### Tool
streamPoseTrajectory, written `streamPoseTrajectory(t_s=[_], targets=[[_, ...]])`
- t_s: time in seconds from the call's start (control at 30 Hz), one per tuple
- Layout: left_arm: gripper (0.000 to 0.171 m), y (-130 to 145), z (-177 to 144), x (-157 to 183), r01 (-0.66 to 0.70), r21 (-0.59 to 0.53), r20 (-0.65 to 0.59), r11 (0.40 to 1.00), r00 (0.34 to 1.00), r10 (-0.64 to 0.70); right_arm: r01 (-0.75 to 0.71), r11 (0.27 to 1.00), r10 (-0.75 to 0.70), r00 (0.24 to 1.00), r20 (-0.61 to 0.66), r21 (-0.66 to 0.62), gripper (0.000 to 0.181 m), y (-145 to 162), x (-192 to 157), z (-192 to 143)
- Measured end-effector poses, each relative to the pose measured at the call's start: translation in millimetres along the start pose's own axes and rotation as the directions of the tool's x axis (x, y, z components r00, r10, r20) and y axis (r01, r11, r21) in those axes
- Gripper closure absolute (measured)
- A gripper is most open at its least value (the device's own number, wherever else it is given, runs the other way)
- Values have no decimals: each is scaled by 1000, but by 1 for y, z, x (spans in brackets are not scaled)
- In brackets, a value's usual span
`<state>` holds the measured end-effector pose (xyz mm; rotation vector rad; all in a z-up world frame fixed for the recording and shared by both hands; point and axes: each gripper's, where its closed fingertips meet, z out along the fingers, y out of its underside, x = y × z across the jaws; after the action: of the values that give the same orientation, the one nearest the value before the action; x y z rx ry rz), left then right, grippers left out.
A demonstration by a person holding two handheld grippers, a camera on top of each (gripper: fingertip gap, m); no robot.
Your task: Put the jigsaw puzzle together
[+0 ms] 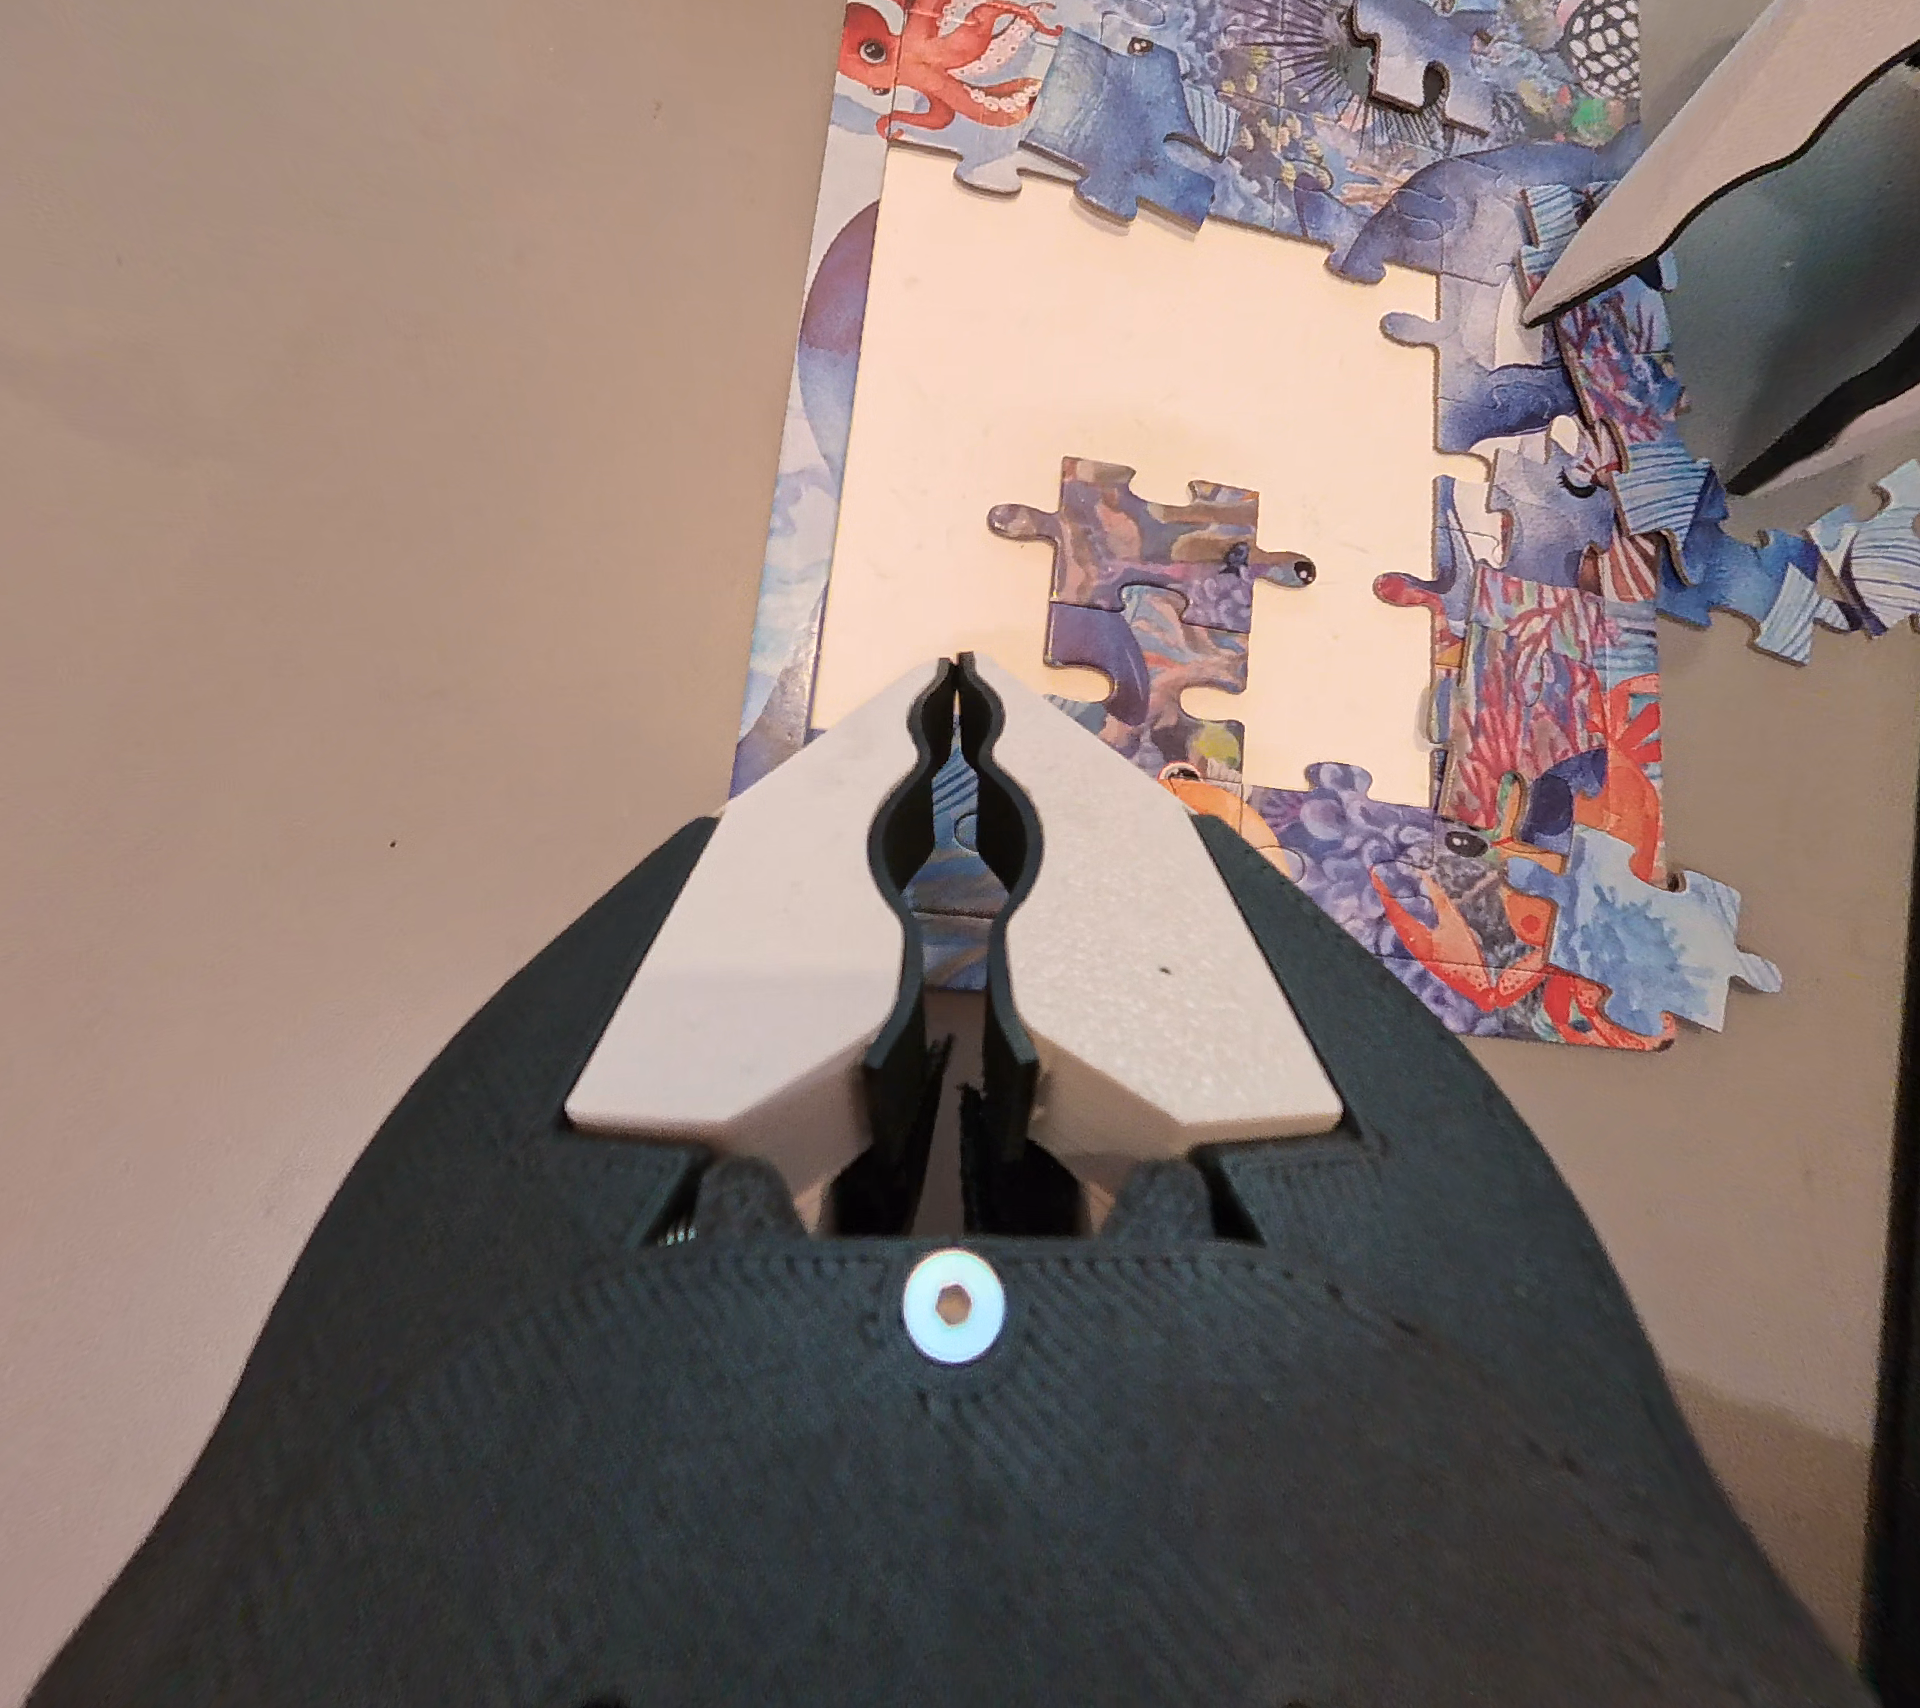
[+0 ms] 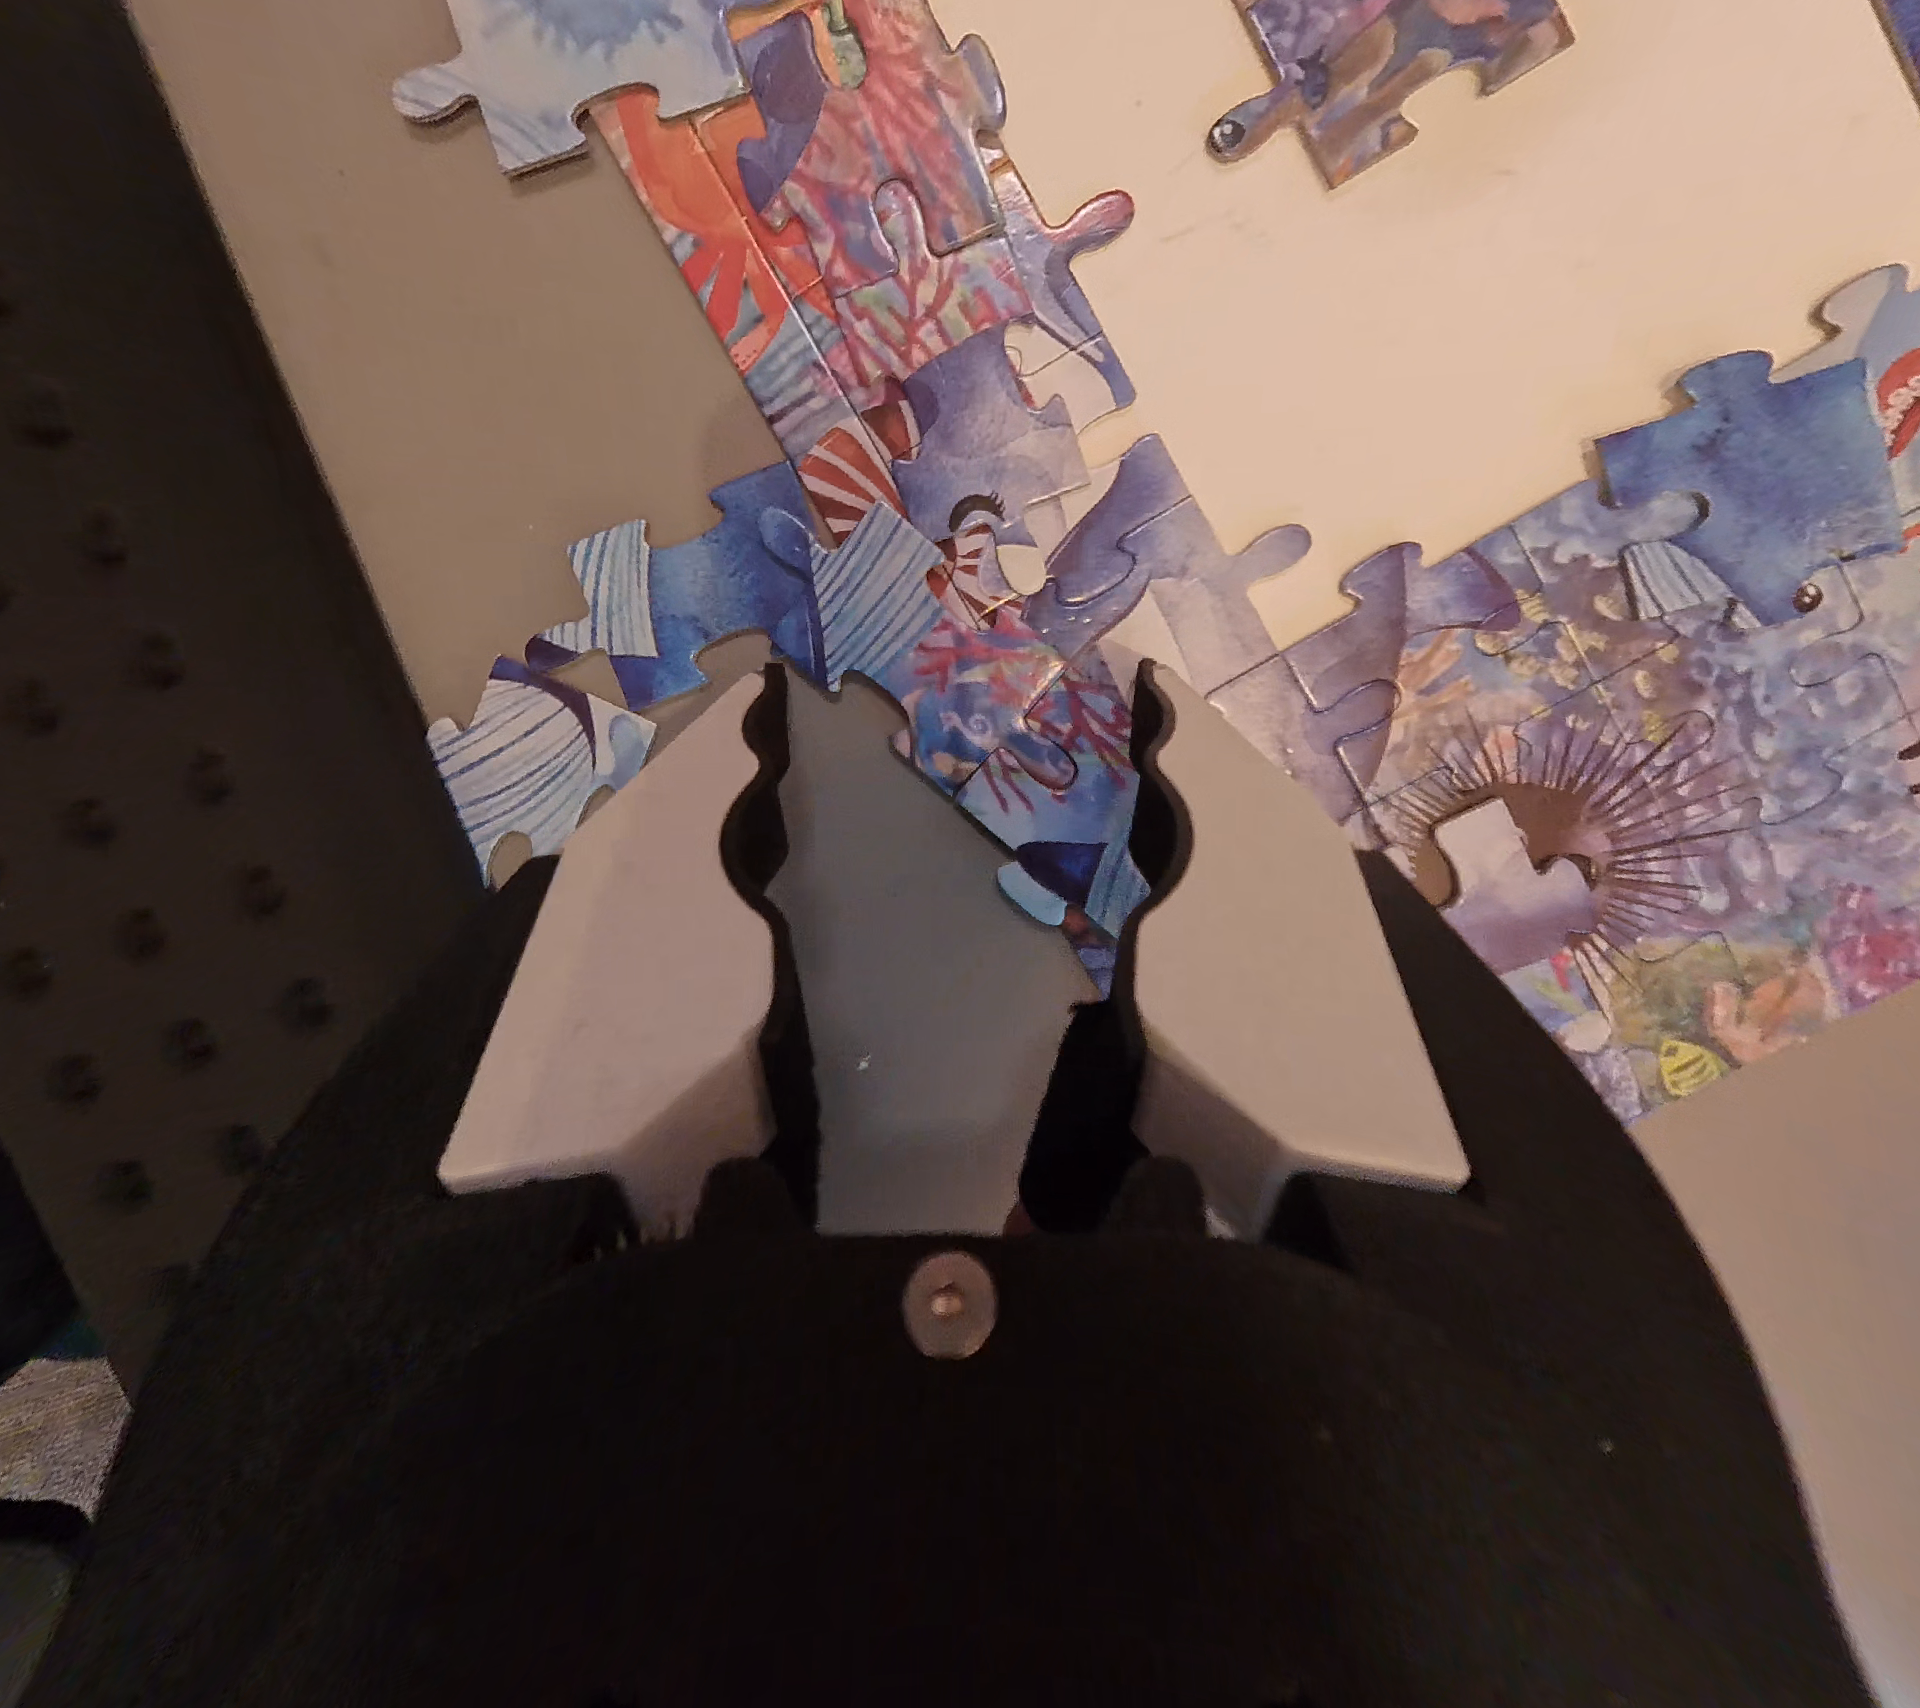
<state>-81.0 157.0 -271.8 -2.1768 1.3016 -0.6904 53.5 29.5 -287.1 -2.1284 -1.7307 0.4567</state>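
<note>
**Puzzle part-built, right tongs over loose pieces**

Left wrist view: the left tongs point(image 1: 957, 663), pinched together and empty, hover at the near edge of the puzzle point(image 1: 1143, 370), which lies on a tan bench point(image 1: 416, 411).

Right wrist view: the right tongs point(image 2: 956, 671) stand wide above overlapping loose pieces point(image 2: 997, 713). Closing here may catch two pieces or shift joined ones. A dark studded panel point(image 2: 125, 619) borders the bench.

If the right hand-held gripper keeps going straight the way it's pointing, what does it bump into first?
Probably the loose coral-patterned pieces heaped at the puzzle's edge. They already lie between the open fingers of the right hand-held gripper, right at its tips. Height above them is hard to judge, so it may be nearly touching.
</note>
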Motion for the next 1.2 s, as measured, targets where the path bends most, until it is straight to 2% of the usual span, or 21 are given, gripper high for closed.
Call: streamPoseTrajectory(t_s=[0.2,0.53,0.73,1.2], targets=[[171,-1,-2,0,-4,3,5,1000,1000,4,-8,1000,7,999,-48,-16,138,6,9,-3],[171,0,0,1,-6,-2,0,1000,1000,6,-40,999,39,997,-70,-11,120,24,20,-15],[171,1,2,2,-5,-7,-2,1000,1000,5,-39,999,40,995,-93,12,136,26,27,-14],[171,1,-1,-2,6,4,8,1000,1000,-6,-17,1000,18,995,-100,14,137,25,27,-20]])
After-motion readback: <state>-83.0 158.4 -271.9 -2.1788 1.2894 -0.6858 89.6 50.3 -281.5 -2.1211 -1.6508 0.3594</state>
